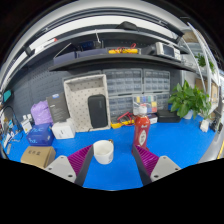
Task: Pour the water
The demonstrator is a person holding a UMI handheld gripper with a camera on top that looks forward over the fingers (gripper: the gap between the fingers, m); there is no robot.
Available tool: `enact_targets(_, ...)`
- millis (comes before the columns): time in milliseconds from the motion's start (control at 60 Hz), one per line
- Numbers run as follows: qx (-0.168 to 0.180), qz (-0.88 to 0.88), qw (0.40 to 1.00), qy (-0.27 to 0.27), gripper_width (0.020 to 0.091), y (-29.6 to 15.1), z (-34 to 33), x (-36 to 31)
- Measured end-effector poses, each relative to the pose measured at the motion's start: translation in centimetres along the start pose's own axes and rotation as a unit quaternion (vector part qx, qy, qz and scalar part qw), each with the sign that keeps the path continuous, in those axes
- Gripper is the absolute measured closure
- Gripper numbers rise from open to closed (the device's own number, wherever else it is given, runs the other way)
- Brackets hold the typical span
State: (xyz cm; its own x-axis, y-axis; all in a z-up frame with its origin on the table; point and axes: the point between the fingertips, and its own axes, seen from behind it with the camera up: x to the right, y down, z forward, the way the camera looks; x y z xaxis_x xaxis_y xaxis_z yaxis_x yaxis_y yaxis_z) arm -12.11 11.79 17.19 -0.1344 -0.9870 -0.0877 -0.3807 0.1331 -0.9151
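Note:
A white cup [103, 152] stands on the blue table [170, 148], just ahead of my gripper [112, 163] and nearer its left finger. A bottle with a red label and white cap [142, 131] stands upright beyond the right finger. My gripper is open; its purple pads [80, 160] sit wide apart with only bare table between them. Neither finger touches the cup or the bottle.
On the left of the table lie a cardboard box [38, 156], blue and purple containers [41, 122] and a white box [63, 130]. A white-framed board [87, 102] leans at the back. A potted plant [188, 99] stands at the right.

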Motion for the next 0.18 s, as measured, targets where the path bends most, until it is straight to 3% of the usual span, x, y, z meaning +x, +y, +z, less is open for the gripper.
enact_targets(183,0.006,-0.02,1.0,-0.015,0.0297,-1.0,-2.0,-2.9)
